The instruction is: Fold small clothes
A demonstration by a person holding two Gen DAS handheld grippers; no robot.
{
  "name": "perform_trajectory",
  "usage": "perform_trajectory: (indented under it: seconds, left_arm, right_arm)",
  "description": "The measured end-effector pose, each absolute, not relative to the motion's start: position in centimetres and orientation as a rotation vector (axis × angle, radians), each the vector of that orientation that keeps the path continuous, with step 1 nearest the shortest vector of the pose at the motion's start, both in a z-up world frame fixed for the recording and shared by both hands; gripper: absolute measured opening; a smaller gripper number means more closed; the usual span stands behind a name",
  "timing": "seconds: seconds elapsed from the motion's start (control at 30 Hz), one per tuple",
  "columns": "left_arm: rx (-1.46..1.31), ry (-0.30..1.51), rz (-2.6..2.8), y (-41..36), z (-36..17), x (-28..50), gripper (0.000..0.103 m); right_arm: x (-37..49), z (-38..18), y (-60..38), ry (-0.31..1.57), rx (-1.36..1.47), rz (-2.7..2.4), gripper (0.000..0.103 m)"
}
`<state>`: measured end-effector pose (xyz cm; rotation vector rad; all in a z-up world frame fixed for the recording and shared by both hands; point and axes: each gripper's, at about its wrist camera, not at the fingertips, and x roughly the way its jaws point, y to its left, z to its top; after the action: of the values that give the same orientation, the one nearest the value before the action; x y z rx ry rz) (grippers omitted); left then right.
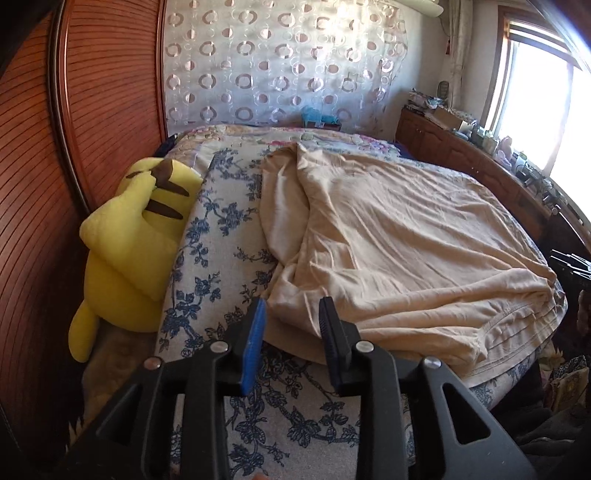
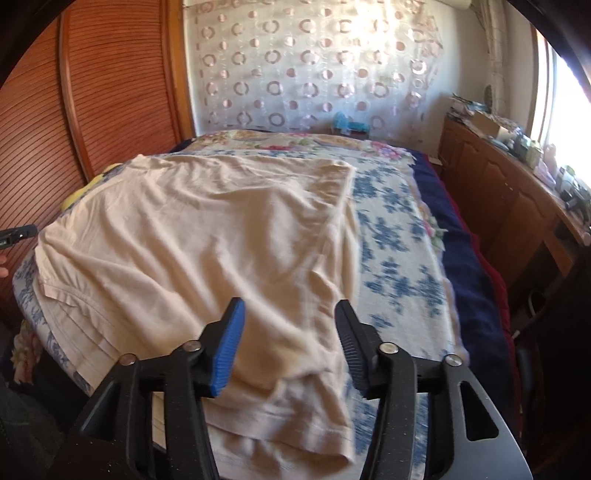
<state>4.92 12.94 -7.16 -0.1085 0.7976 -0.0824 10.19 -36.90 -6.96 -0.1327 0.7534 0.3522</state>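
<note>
Since the cream garment (image 2: 207, 240) lies half-folded on the bed (image 2: 399, 258), both tools, left (image 1: 291, 314) and right (image 2: 290, 314), hover parted and empty.

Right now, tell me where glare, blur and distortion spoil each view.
Left wrist view: the window is blown out white, and the wooden wardrobe bows under fisheye distortion; the beige garment is sharp. Right wrist view: motion blur smears the blue floral bedspread and the garment's near edge; glare washes the curtain top and the window.
</note>
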Motion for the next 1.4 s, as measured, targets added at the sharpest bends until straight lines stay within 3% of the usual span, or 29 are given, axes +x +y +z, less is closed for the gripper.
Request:
perform_trajectory:
  seconds: [0.27, 0.53, 0.8, 0.87, 1.07, 1.4]
  left_arm:
    - [-0.104, 0.875, -0.043, 13.3, -9.5, 6.5, 0.035]
    - [-0.066, 0.842, -0.023, 12.7, -9.8, 6.5, 0.039]
    - [-0.077, 0.903, -0.025, 12.9, -9.4, 7.5, 0.04]
    - [-0.1, 0.913, -0.038, 13.2, -9.3, 7.7, 0.04]
    - [-0.203, 0.842, -0.089, 14.5, -7.6, 7.4, 0.04]
    - [-0.176, 0.917, -0.098, 13.8, -9.5, 9.4, 0.04]
  right_arm:
    - [10.8, -8.2, -32.7, 0.761, -0.154, 0.433, 0.056]
    - [10.9, -9.1, -31.4, 0.774, -0.153, 0.457, 0.057]
    - [11.1, -10.3, -31.5, 0.793, -0.18, 0.412, 0.058]
    - [11.2, -10.7, -31.7, 0.793, -0.17, 0.403, 0.064]
    - [11.1, -11.0, -32.3, 0.774, -0.147, 0.403, 0.07]
    - [11.1, -11.1, -32.6, 0.764, -0.139, 0.405, 0.07]
